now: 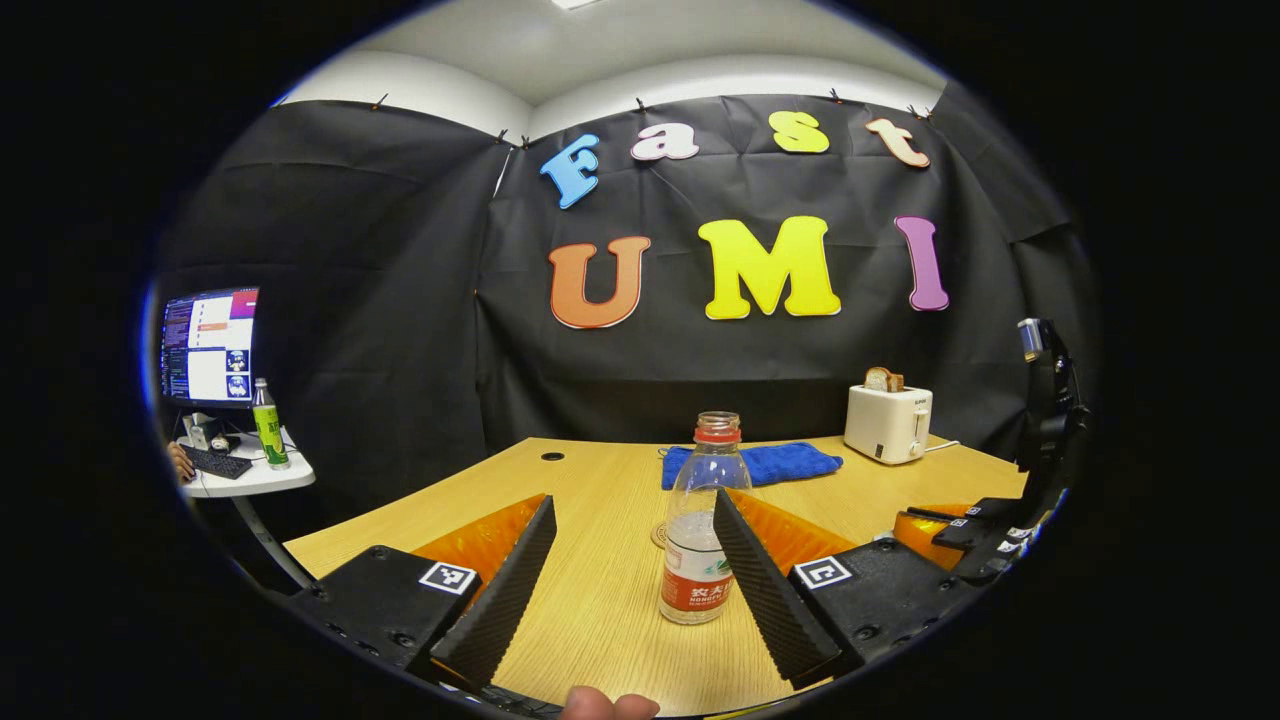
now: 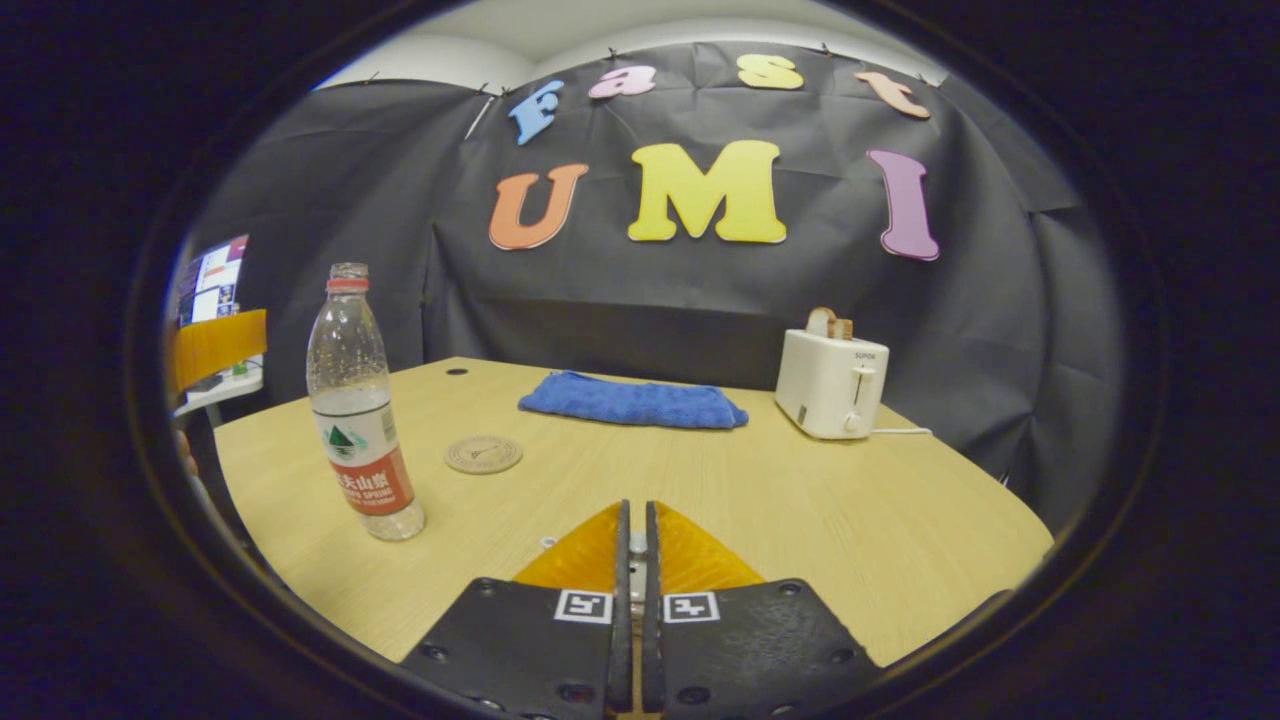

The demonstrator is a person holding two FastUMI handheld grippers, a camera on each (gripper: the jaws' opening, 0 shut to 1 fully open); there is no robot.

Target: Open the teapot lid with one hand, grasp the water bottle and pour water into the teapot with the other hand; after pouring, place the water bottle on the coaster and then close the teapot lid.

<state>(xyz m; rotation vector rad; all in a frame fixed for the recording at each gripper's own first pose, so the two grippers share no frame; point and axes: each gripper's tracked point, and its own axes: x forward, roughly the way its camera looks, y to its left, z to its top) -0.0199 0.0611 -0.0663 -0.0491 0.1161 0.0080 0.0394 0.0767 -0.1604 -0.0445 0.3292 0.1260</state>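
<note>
Two grippers here: the left gripper point(image 1: 632, 560) has its fingers spread wide, and the uncapped water bottle point(image 1: 700, 525) stands upright on the wooden table point(image 2: 760, 500) just ahead, not gripped. The right gripper point(image 2: 632, 560) is pinched closed with nothing between its fingers. The coaster point(image 2: 483, 454) lies just beyond the bottle, with a blue towel point(image 2: 632, 400) and a toaster point(image 2: 832, 380) farther back.

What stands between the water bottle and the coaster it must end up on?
Nothing visible. In the right gripper view, bare table separates the water bottle from the coaster.
</note>
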